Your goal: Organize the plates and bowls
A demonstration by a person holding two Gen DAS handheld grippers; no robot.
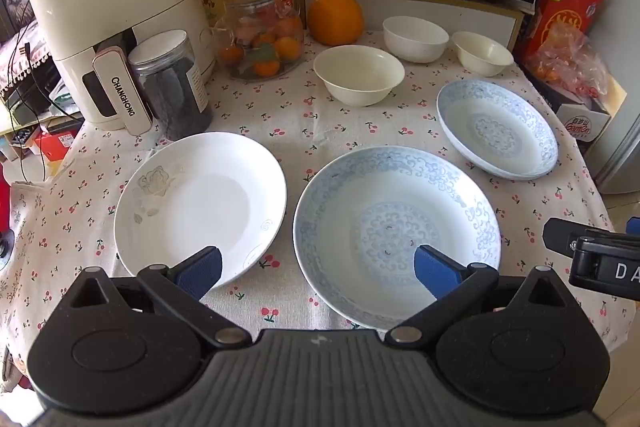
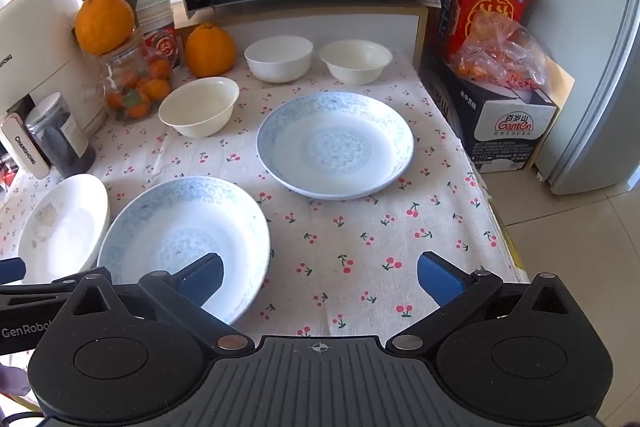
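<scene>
Left gripper (image 1: 318, 273) spread wide and empty above white plate (image 1: 200, 207) and blue plate (image 1: 396, 235), right gripper (image 2: 320, 277) likewise wide, empty, over tablecloth (image 2: 340, 227), second blue plate (image 2: 334, 145) and three bowls (image 2: 199, 105) upright, rims up, round.

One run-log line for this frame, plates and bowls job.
stage: pre-grasp | left gripper: open, empty | right gripper: open, empty | three plates, three bowls: separate, unstacked

Both wrist cameras look steeply down from near above the table (image 1: 304, 115), side by side; both views share the near blue plate (image 1: 396, 227) (image 2: 184, 227).
</scene>
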